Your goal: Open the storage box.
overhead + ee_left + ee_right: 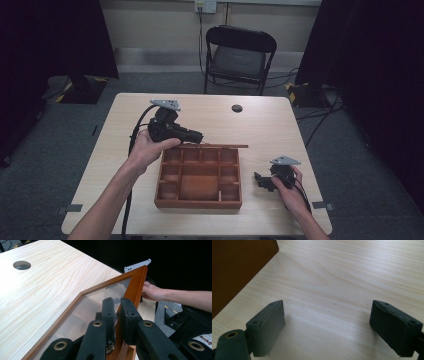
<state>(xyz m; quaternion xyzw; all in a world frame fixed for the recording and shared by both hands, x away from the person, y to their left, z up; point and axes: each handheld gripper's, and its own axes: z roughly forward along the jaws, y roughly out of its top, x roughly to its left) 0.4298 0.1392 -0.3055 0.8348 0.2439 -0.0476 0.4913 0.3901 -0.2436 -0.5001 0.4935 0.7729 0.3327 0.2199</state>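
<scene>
A brown wooden box with several compartments sits at the table's front middle. Its glass-paned lid stands raised along the box's far edge and looks edge-on from above. My left gripper is shut on the lid's wooden frame at its left end. In the left gripper view the jaws of the left gripper pinch the orange-brown frame of the lid, the glass pane to their left. My right gripper rests open on the table right of the box. In its own view the right gripper has nothing between its jaws, and the box wall lies at top left.
A round cable hole lies in the light wooden table beyond the box. A black folding chair stands behind the table. The person's right hand shows past the lid in the left gripper view.
</scene>
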